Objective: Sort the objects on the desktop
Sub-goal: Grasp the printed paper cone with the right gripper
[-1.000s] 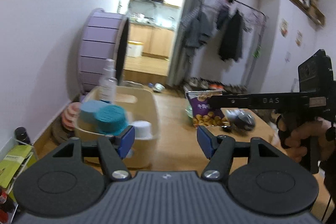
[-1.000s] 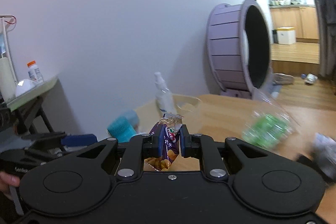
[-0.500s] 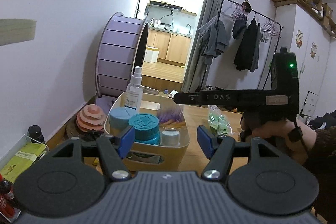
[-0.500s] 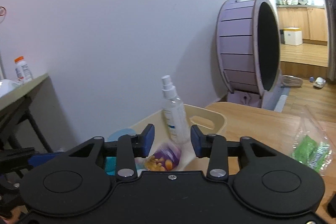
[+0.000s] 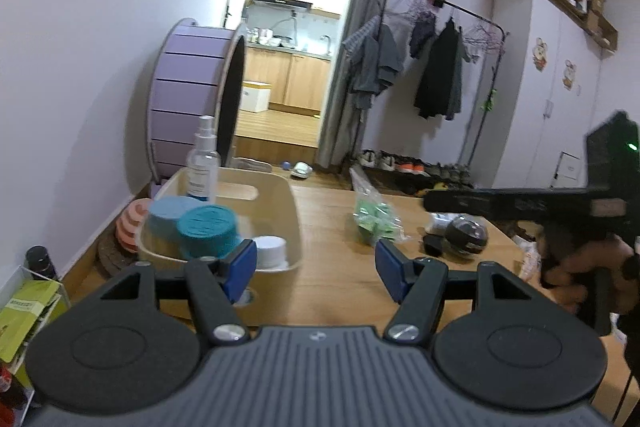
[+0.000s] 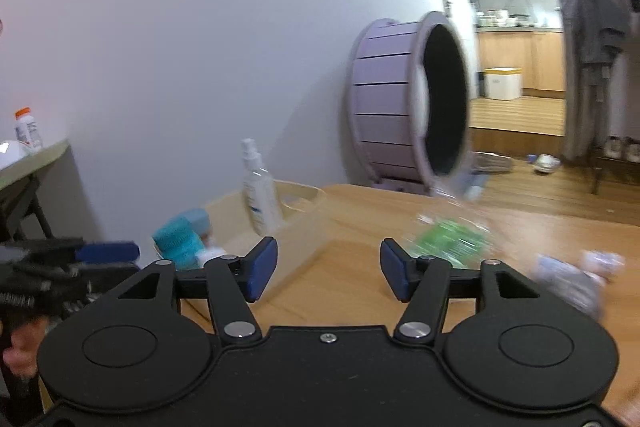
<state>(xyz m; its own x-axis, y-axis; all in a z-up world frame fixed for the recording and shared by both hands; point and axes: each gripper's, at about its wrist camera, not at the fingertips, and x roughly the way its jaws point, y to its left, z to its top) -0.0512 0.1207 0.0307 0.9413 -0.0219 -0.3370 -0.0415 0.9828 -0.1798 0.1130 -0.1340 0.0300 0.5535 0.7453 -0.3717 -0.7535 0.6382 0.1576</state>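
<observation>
Hovering above the worktop (image 5: pixel 332 267), the left tongs (image 5: pixel 316 269) are spread wide and grip nothing. The right tongs (image 6: pixel 328 271) gape likewise, empty. A beige bin (image 5: pixel 294 223) just ahead of the left tongs holds a spray bottle (image 5: pixel 203 163), two teal-lidded jars (image 5: pixel 208 231) and a white-capped jar (image 5: pixel 271 251). A green snack bag (image 5: pixel 374 219) lies on the wood well apart from the bin, near a dark ball (image 5: pixel 466 235).

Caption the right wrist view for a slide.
Open right claw faces the green packet on the wooden table, beige bin at left.
</observation>
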